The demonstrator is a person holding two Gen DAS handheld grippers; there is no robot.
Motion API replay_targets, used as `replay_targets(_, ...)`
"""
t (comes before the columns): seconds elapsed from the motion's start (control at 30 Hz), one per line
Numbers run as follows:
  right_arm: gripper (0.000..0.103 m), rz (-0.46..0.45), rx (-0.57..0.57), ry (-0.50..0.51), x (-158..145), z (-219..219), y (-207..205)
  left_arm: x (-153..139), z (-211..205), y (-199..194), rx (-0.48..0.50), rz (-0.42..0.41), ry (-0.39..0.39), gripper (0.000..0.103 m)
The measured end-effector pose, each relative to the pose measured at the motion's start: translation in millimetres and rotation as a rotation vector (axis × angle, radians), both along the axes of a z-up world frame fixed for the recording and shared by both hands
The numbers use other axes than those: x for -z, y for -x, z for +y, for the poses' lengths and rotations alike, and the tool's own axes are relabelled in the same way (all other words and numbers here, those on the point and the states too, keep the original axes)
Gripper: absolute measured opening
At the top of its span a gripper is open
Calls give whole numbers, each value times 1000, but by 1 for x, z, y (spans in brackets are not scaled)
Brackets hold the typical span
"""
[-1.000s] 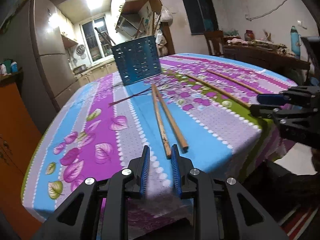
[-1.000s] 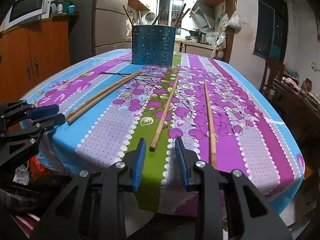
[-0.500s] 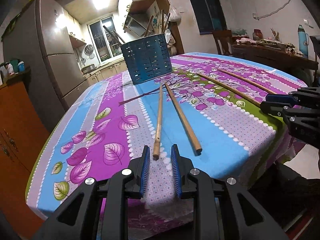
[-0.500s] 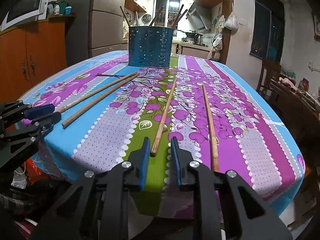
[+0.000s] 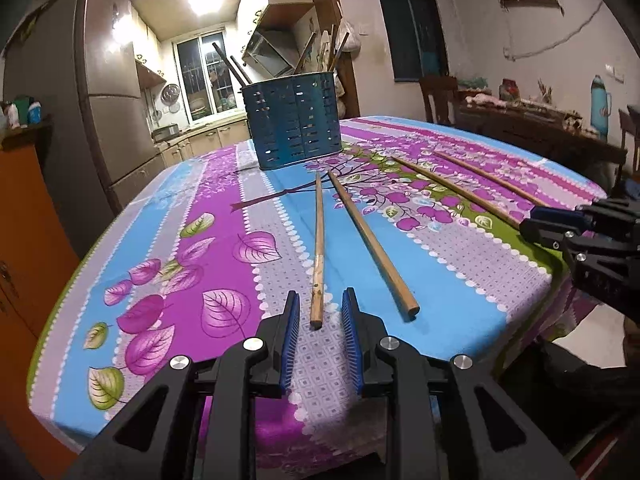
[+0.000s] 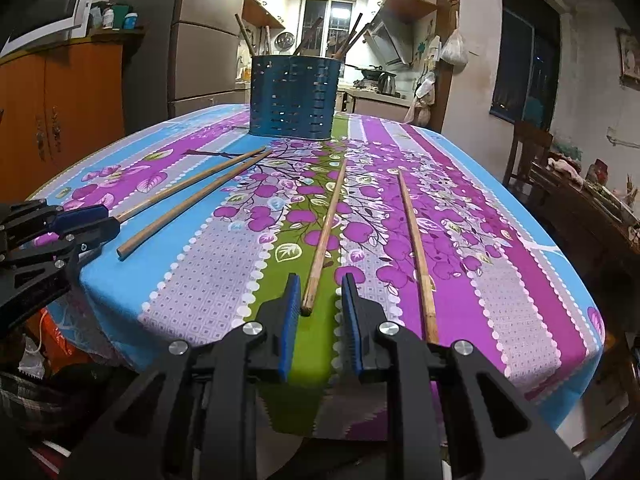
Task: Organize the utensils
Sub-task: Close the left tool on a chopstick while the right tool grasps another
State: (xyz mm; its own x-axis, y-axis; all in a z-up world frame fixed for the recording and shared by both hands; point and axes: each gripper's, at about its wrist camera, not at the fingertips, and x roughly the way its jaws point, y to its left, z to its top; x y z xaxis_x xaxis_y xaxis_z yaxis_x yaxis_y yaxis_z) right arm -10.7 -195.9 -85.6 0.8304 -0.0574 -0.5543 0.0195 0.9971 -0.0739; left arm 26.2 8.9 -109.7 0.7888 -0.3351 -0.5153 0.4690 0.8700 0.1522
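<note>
Four long wooden chopsticks lie on the flowered tablecloth. My left gripper hangs at the table's near edge, open, with the near end of the leftmost chopstick in the gap and its pads clear of it. A second chopstick lies just to its right. My right gripper is also open, narrowly, around the near end of the third chopstick without pressing it. The fourth chopstick lies to the right. A blue perforated utensil holder with several sticks in it stands at the far end.
Each gripper shows in the other's view: the right gripper and the left gripper. An orange cabinet and a fridge stand to the left. A wooden chair and a cluttered side table are on the right.
The left gripper shifted so the leftmost chopstick's end now sits between its fingers. The right gripper's jaws narrowed and came up around the third chopstick's end.
</note>
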Motion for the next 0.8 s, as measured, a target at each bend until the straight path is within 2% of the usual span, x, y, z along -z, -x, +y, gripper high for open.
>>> replay_targets(0.13,15,0,-1,-25,0,-2,0,2,6,-1,17,10,55,23)
replay_targets(0.27,6,1,-14,-33,0,0,0,3,6,0,38,1,64,16)
replay_targets(0.43,6,1,-10,-56,0,-1,0,4,6,1,57,-1,77,8)
replay_targets(0.63,5,-3,-9,-69,-1,-3,0,4,10,1,35,-12,99,7)
replay_targets(0.8,5,-28,10,-84,-7,-10,2,-10,18,3,-5,-43,135,7)
